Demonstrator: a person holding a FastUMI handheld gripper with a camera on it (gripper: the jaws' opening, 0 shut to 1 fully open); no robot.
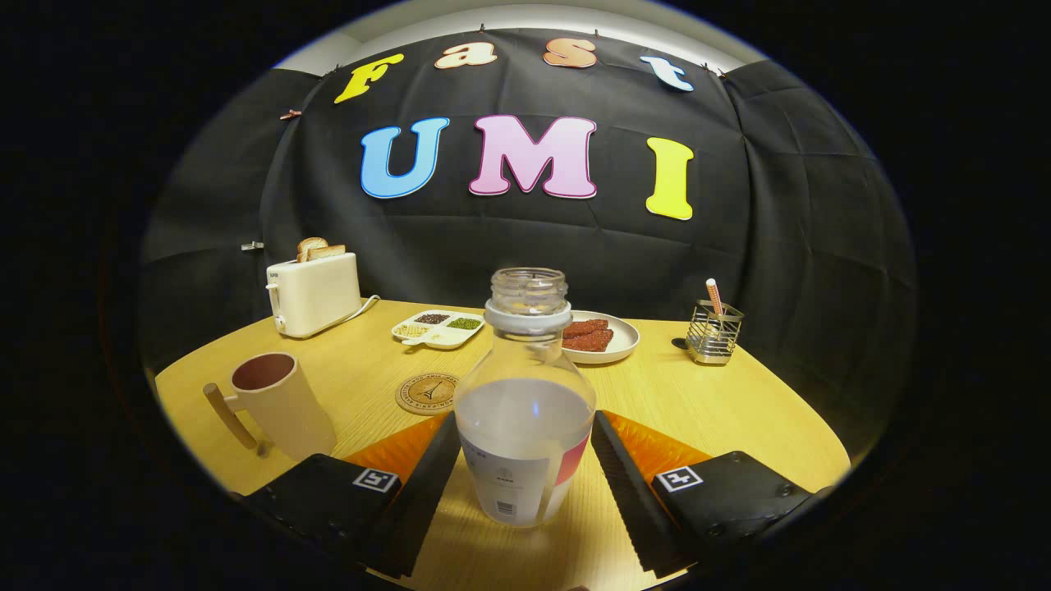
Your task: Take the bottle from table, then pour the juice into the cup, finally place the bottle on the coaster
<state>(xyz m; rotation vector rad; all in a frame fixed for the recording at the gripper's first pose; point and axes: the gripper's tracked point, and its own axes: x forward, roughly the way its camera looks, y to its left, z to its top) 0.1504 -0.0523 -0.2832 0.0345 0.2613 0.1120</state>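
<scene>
So the gripper (525, 476) has its two fingers spread wide, one on each side of the bottle (525, 410), and as far as I can make out neither is actually pressing on it; the left one looks right up against the bottle's lower side, the right one has a thin sliver of gap, so I'd call it open around the bottle, not clamped. One bottle, clear, standing upright on the wooden table (739, 410), no cap on it, pale cloudy liquid filling roughly the lower half, and a label wrapped around the bottom. Just beyond the left finger there's one round cork coaster (427, 393), lying flat and bare, a little to the left of the bottle. Further left, well apart from the coaster, sits one cream cup (279, 402) with a wooden handle sticking out on its left side; the inside looks dark, can't tell if anything's in it. Behind the bottle, toward the wall: one white divided dish (438, 328) with four compartments of what look like seeds or beans, and one round plate (612, 336) with reddish slices on it, partly hidden by the bottle neck. Back left is one white toaster (314, 294) with two slices of bread (318, 249) poking out the top. Off to the right is one wire holder (713, 332) with a single striped straw (714, 295) standing in it.
</scene>
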